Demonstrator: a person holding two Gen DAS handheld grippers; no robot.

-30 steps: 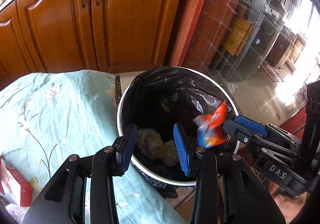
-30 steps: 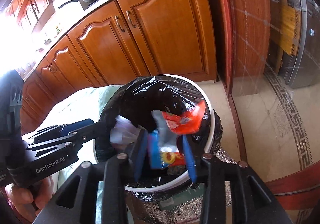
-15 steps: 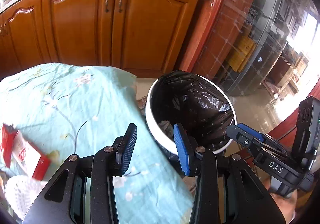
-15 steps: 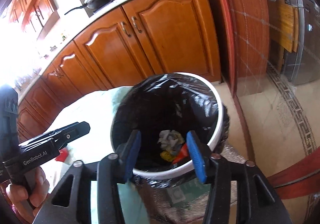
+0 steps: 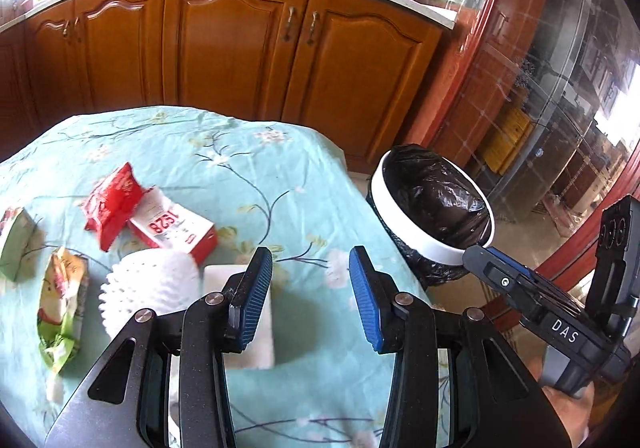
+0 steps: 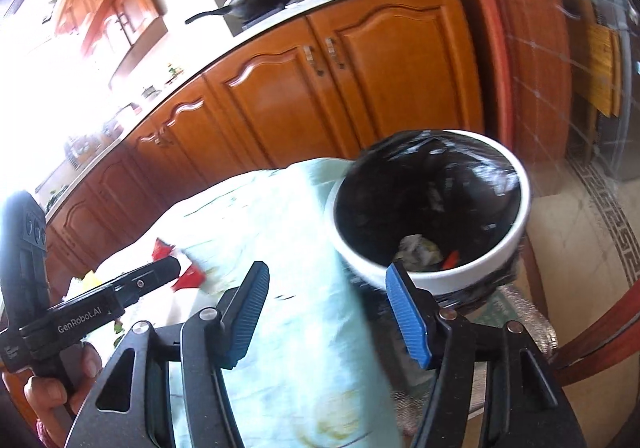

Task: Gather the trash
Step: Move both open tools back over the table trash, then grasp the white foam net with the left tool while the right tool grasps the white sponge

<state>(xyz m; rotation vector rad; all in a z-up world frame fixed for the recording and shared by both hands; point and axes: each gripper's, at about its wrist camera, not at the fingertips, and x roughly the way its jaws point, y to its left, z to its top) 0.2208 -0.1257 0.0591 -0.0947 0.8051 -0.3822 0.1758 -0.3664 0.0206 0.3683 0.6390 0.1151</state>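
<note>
Part of the trash is binned; more waits on the table.

Both the left gripper (image 5: 310, 294) and the right gripper (image 6: 326, 314) have their fingers spread and hold nothing. The bin (image 6: 508, 244), lined with a black bag, stands on the floor just right of the table (image 5: 248, 172); crumpled paper and a red scrap (image 6: 451, 258) lie at its bottom. By my reading, the job is partly done: left on the cloth are a red wrapper (image 5: 114, 204), a red-and-white box (image 5: 174, 226), a white foam net (image 5: 150, 288), a green packet (image 5: 62, 314), a white pad (image 5: 256, 324) near the left gripper and a green box (image 5: 14, 244) at the far left.
</note>
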